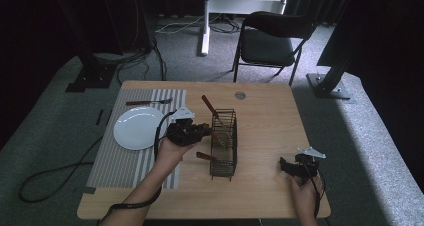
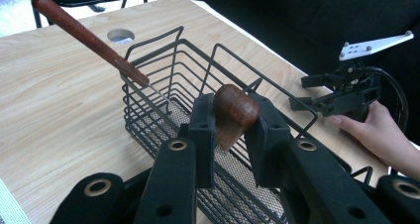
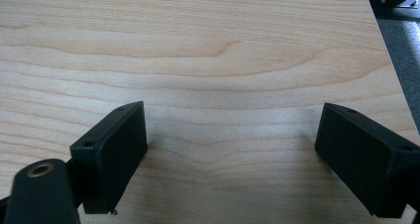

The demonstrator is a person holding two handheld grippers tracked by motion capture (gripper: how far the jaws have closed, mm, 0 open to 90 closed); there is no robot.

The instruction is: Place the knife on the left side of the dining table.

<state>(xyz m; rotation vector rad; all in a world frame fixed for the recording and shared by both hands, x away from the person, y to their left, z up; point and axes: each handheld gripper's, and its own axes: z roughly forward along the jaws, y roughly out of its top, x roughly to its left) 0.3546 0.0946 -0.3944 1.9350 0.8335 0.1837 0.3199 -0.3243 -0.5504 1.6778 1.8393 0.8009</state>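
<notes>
Two wooden handles stand out around the wire basket [image 2: 163,85], and the nearer one, a rounded brown handle end [image 2: 235,112], sits right between the black pads of the left claw [image 2: 233,130] in the left gripper view. Both pads press against that handle, one on each side, so the claw is clamped on it, over the basket's near rim at the centre of that frame. No earlier look is on offer, so that is all on the grip. The second utensil [image 2: 91,39], with its long reddish handle, leans out of the basket toward the upper left of the same frame.

From the high view, the basket [image 1: 223,143] stands at the middle of the worktop [image 1: 270,121], with the left claw [image 1: 202,131] touching its left side and a hand [image 1: 170,153] behind it. Left of that lies a striped placemat [image 1: 120,166] carrying a white plate [image 1: 137,128], and a fork [image 1: 149,102] rests near the mat's top edge.

Over at the lower right of the high view, the right claw [image 1: 286,165] rests low near the worktop's edge (well apart from the basket). Its own view shows the right claw [image 3: 230,159] gaping wide, with bare wood grain between the pads.
</notes>
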